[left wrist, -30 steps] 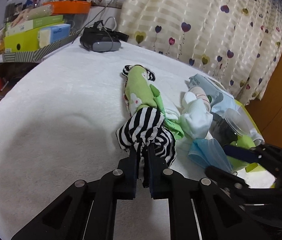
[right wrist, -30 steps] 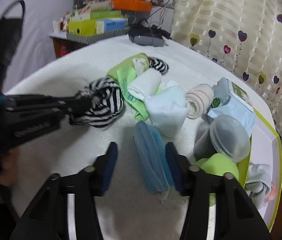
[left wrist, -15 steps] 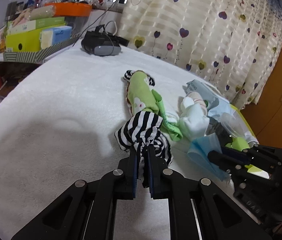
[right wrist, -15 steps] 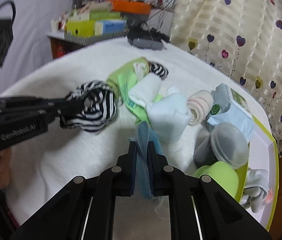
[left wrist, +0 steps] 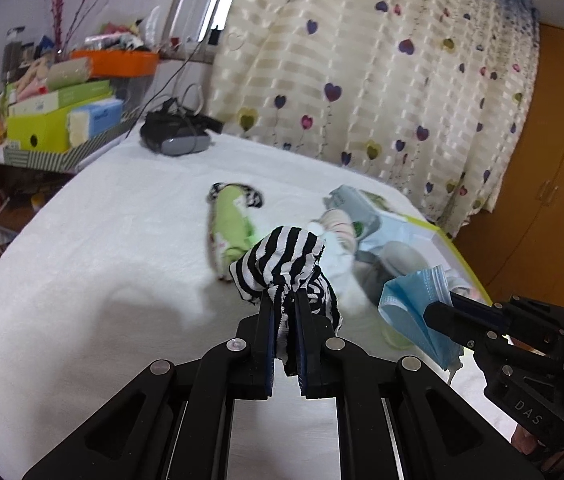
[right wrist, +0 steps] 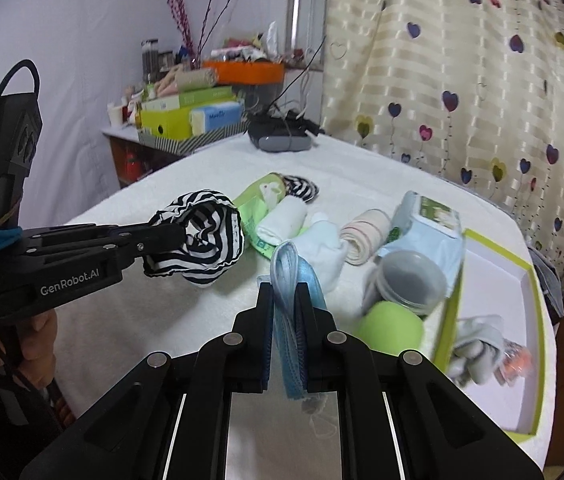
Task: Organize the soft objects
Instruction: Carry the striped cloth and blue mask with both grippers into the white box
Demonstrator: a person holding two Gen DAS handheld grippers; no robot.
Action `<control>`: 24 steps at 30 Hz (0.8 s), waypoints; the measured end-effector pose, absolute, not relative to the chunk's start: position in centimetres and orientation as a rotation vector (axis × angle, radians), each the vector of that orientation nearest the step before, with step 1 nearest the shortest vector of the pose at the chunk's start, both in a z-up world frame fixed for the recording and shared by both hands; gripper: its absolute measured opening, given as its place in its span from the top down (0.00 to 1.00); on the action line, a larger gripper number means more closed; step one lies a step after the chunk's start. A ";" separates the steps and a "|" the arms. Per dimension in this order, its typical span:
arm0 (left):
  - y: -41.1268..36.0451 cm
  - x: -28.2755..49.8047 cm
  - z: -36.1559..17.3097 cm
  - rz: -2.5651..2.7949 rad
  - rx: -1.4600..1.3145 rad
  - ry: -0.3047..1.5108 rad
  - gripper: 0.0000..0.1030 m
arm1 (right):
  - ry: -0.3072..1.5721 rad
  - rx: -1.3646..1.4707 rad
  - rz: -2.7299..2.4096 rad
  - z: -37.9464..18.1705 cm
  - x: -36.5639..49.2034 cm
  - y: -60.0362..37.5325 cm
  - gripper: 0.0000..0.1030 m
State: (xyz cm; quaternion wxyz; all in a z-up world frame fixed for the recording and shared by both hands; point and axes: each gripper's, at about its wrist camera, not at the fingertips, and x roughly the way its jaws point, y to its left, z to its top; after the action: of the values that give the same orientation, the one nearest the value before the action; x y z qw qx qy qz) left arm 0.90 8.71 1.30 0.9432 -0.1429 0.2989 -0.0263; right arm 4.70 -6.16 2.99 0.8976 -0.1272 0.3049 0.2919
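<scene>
Left gripper [left wrist: 285,308] clenched on black-and-white striped fabric piece [left wrist: 282,264]; right gripper [right wrist: 285,300] clenched on folded blue face mask [right wrist: 288,280], both above white-covered bench [left wrist: 102,280].

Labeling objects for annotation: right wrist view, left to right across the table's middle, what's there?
Striped cloth in the left tool → rolled white sock → beige striped roll → wipes pack → green-rimmed box.

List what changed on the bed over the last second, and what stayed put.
The right tongs closed on the blue face mask and lifted it off the white cover. The left tongs, already shut on the striped cloth, raised it clear of the pile. The green cloth, rolled socks, wipes pack and the box kept their places.
</scene>
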 end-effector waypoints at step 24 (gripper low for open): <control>-3.8 1.9 5.8 -0.254 -0.151 0.571 0.92 | 0.551 -0.082 0.409 5.4 2.7 -19.2 0.90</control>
State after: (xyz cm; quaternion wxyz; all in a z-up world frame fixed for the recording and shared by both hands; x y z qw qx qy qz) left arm 1.88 -3.81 5.75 0.9488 -0.0744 0.2804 -0.1248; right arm 2.75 -19.21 5.43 0.9409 -0.0404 0.2698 0.2006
